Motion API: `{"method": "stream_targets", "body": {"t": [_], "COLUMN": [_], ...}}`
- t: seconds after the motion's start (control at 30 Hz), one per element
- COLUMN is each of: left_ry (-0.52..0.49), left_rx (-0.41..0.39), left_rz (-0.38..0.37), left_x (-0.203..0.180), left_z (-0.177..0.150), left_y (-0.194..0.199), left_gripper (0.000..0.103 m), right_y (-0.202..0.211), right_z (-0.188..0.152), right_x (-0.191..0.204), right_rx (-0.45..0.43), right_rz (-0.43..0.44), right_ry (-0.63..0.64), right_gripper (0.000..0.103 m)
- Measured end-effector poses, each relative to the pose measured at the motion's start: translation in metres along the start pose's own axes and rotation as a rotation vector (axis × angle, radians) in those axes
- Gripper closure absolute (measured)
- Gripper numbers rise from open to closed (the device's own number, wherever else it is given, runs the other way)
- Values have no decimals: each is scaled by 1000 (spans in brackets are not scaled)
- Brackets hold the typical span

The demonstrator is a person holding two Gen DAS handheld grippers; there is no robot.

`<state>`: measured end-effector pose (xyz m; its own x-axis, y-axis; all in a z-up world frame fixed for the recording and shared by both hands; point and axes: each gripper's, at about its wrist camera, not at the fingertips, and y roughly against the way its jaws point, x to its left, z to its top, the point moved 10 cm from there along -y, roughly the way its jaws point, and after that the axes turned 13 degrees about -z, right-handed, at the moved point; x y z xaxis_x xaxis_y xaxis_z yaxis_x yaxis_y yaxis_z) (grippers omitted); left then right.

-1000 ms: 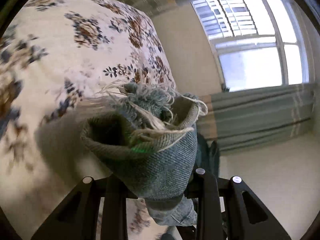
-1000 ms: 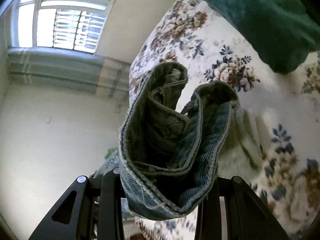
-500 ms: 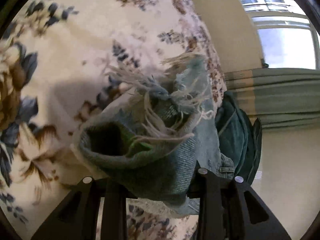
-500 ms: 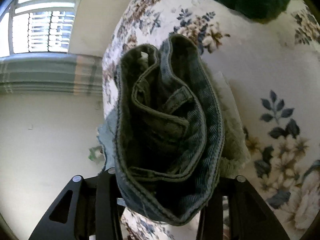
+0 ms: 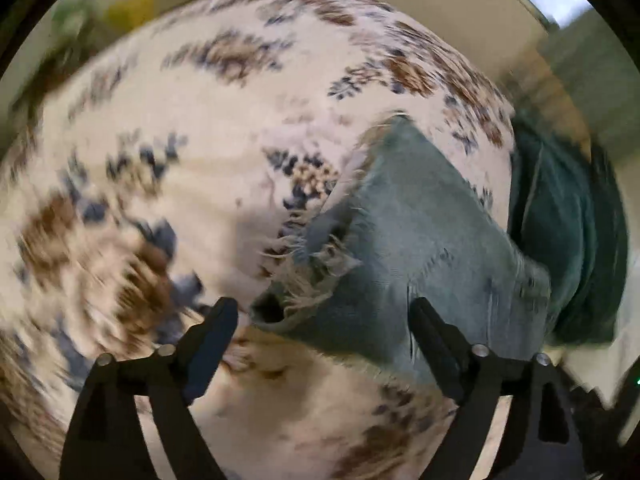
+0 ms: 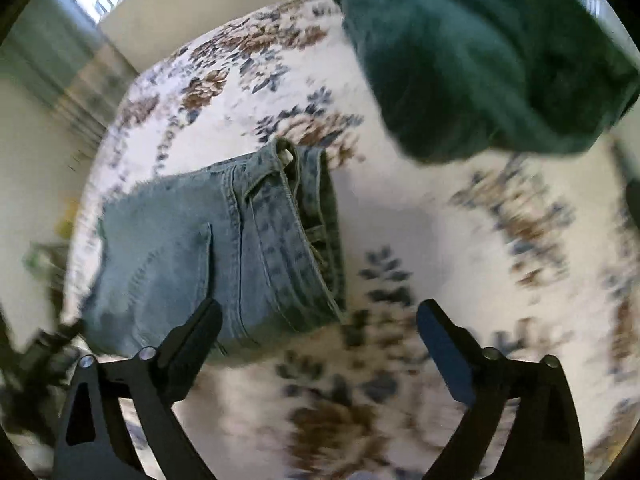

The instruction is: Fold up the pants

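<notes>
We see the jeans [image 6: 224, 256] lying folded on the floral bedspread [image 6: 400, 216], a compact bundle of light blue denim. In the right wrist view the waistband [image 6: 304, 224] faces right, its layers stacked on edge, and a back pocket seam shows on the upper face. The lower left corner of the bundle is cut off behind one black finger, so we cannot make out how that edge lies.

The right gripper [image 6: 320, 320] has its fingers spread wide, with bedspread visible between them; nothing is held. The left finger overlaps the denim in the picture, but we cannot tell whether it touches.

In the left wrist view the frayed hems [image 5: 316, 264] of the jeans [image 5: 420, 240] point toward the camera, pale threads hanging loose over a dark leg opening. The left gripper [image 5: 324, 312] also stands with fingers wide apart, holding nothing; the hem end sits between them, and the right finger crosses the fabric, contact unclear.

A dark green garment [image 6: 480, 64] lies on the bedspread beyond the jeans, apart from them in the right view; in the left view the green garment [image 5: 568, 240] appears just behind the denim, its far side cut off by the lens rim. Both pictures are blurred toward the edges, so the bedspread [image 5: 160, 160] pattern and the room behind are hard to read.
</notes>
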<state>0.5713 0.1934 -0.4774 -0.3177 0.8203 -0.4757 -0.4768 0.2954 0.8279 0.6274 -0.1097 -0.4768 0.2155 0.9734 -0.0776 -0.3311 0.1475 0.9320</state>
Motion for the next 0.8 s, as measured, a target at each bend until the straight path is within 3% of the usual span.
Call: {"method": "stream_targets", "body": {"t": [0.13,0.2,0.53,0.8], "left_ry": [-206,-261,-357,-395], "left_rx": [-14,-23,-139,-242], "left_rz": [129,128,122,113], "left_x": [-25,-40,-90,-114], "left_z": [-6,-15,-58,-108], "left_y": [33,53,173,280], "left_gripper": [10,10,10,10], "right_y": [46,70,217,352], "right_z": [-18,-28,-75,-139], "right_x": [-5,-4,-23,-54], "right_rx": [-50,-59,-195,-326], "right_rz": [-113,-126,-129,-95], "right_ry": [46,58,79,103], "right_gripper": [0,0,0,0]}}
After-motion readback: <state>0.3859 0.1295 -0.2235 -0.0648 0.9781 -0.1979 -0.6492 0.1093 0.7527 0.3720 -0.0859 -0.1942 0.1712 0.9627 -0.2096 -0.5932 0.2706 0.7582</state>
